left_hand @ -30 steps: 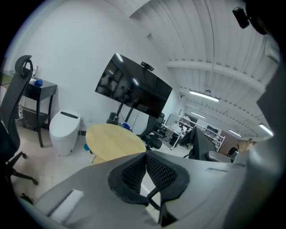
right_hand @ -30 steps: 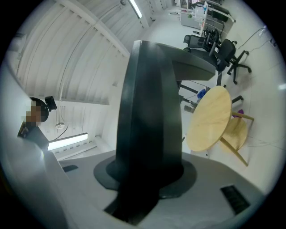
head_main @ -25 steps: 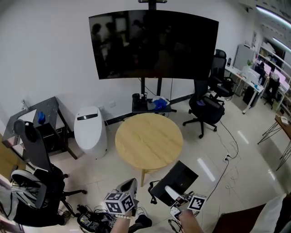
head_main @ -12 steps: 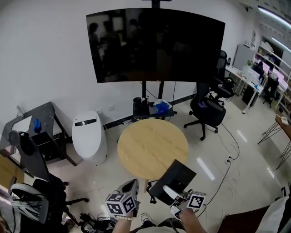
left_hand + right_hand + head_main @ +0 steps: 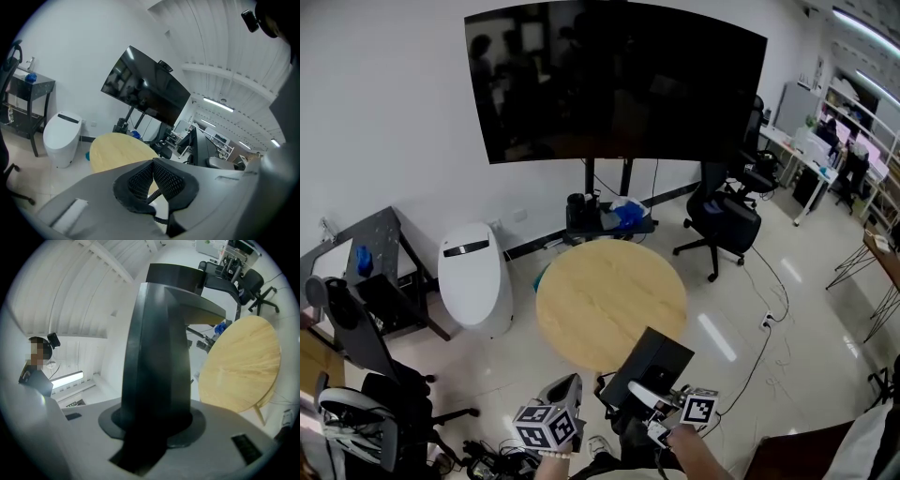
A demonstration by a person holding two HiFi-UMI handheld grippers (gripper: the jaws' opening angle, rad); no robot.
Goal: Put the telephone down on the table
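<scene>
While right claw (image 5: 639, 395) grips, telephone (image 5: 650, 360) lengthwise toward table (image 5: 609, 295)

Telephone (image 5: 649, 364): black, boxy, flat-faced. You hold it off table, tilted, in your right gripper (image 5: 639, 392), jaws clamped on it. Lower centre of head view, overlapping table's lower edge in picture. In right gripper view, telephone (image 5: 157, 357) fills centre and stands tall between jaws.

Table (image 5: 600, 291): round, pale wood top. Centre of head view; right side of right gripper view (image 5: 243, 366); lower left of centre in left gripper view (image 5: 115, 147).
</scene>
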